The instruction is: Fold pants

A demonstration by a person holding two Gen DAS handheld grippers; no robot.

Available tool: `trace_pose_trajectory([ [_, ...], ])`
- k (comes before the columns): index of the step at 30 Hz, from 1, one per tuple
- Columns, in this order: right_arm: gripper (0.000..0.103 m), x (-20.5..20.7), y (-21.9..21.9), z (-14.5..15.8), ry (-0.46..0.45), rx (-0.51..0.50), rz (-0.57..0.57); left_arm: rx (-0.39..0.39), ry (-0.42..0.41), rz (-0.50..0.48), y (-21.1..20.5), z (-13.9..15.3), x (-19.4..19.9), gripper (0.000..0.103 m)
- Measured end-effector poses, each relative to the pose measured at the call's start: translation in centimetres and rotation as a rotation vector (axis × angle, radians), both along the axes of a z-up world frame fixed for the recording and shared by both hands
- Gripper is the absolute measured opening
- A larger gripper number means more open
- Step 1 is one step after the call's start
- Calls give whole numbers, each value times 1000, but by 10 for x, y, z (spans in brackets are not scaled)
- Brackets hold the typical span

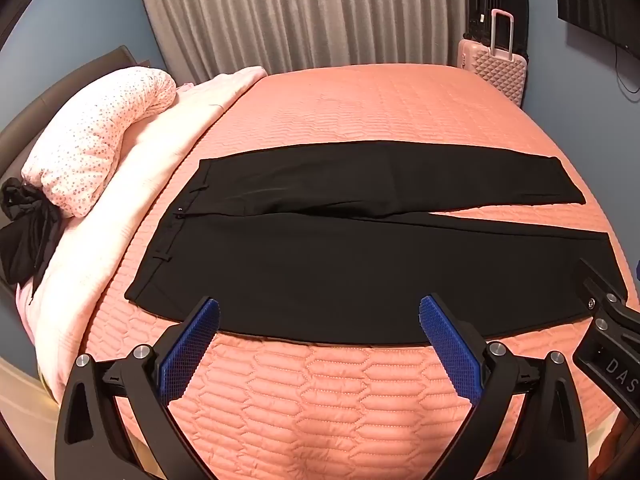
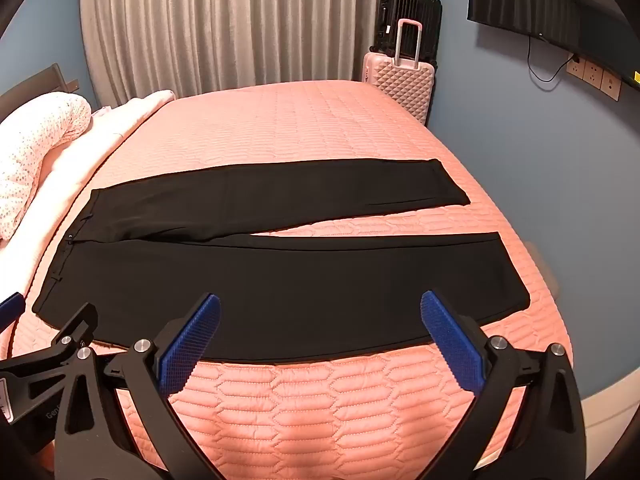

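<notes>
Black pants (image 1: 360, 264) lie flat on the pink quilted bedspread (image 1: 320, 392), unfolded, waistband to the left, both legs running right w/ a narrow wedge of quilt showing between them toward the hems. Near leg's long edge sits just in front of both grippers. Fabric is so dark that seams, pockets & creases barely read; only a couple of belt loops and a small button at the waist can be made out.

Left gripper (image 1: 320, 312) hangs over the near edge of the pants, jaws spread wide, blue pads clear, nothing between them. Right gripper (image 2: 320, 308) the same: wide apart, empty, over the near leg further toward the hem. Whether either pad tip touches the cloth can't be told. Each cam catches only a black piece of the other gripper at its frame edge.

Further out: rolled dotted duvet (image 1: 96, 140) and a black bundle (image 1: 28, 232) at left, partly cut off. Behind the bed, grey curtain (image 1: 304, 12), pink suitcase (image 2: 400, 84) w/ a black suitcase (image 2: 408, 12) half hidden behind it. Wall TV (image 2: 552, 4) cropped by the fisheye rim.
</notes>
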State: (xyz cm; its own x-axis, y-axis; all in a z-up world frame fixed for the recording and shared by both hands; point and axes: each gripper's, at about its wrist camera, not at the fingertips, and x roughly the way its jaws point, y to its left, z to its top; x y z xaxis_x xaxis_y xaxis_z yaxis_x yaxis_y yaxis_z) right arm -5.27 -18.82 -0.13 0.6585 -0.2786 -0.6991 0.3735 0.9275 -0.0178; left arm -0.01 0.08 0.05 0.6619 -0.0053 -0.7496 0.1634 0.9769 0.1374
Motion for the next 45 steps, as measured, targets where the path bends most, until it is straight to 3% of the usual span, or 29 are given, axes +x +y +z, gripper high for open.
trace_pose_trajectory([
  [27,98,6,-3,-2,2,0,7,-5,24,-44,-5,-12,6,98],
  [37,98,8,-12,-9,14,12,-3,4,-15,-4,4,-14,13,98],
  [45,98,7,-11,-9,13,11,-3,8,9,-14,1,-14,13,98],
])
